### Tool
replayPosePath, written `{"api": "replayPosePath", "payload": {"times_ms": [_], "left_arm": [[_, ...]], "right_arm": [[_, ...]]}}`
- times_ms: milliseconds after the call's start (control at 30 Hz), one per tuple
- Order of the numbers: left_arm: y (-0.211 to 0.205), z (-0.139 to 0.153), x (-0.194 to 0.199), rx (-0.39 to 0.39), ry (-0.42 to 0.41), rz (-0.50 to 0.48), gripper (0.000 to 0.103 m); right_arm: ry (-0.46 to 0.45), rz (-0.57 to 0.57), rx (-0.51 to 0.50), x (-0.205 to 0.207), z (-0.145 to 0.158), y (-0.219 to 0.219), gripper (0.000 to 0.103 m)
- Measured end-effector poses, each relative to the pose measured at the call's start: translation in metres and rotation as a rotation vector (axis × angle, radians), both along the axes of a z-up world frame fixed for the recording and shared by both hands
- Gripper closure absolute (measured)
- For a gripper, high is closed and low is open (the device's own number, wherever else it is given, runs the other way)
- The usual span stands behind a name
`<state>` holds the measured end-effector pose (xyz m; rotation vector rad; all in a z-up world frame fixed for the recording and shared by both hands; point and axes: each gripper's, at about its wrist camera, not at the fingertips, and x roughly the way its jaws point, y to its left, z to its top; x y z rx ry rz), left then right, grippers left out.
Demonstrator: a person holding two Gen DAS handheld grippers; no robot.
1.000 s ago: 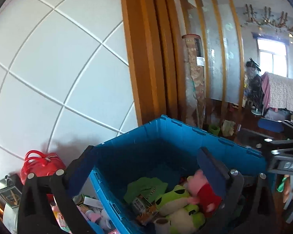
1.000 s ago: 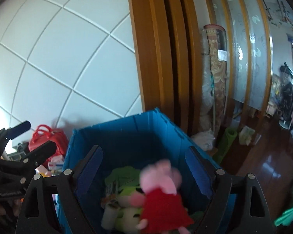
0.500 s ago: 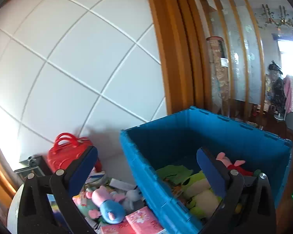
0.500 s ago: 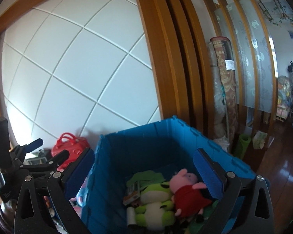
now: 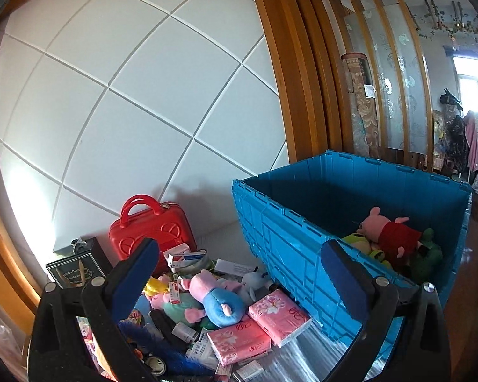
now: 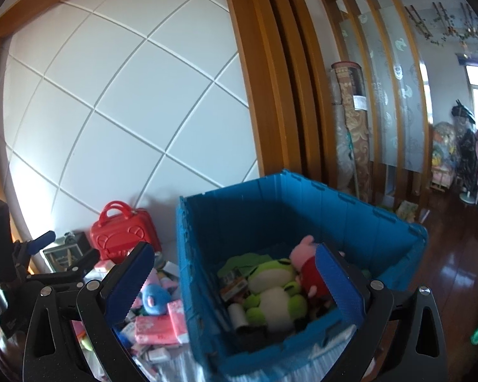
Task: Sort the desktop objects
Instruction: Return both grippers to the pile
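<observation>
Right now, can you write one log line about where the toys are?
left gripper: open, empty | right gripper: open, empty | pig plush in red dress: in blue crate | pig plush in blue: outside crate

white panelled wall [image 5: 137, 102] (wood-framed)

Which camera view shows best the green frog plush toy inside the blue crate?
The right wrist view: the green frog plush lies in full sight there. In the left wrist view the crate wall and pig plush hide most of it.
</observation>
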<state>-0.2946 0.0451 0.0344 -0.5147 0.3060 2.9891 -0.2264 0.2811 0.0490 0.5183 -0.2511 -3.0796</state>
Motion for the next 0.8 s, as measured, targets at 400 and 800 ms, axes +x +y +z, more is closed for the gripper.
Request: {"api": "replayPosePath", "payload": {"times_ms": [400, 800], "left_arm": [[0.011, -0.028, 0.031, -0.068, -0.038, 0.022, 0.0], [0.032, -0.059, 0.066, -0.078, -0.094, 0.127, 0.0]], "right_arm": [[-0.025, -0.024, 0.066, 0.053, -0.019, -0.009, 0.001], [-0.054, 0.072, 0.07, 0.076, -0.031, 0.022, 0.001]]}}
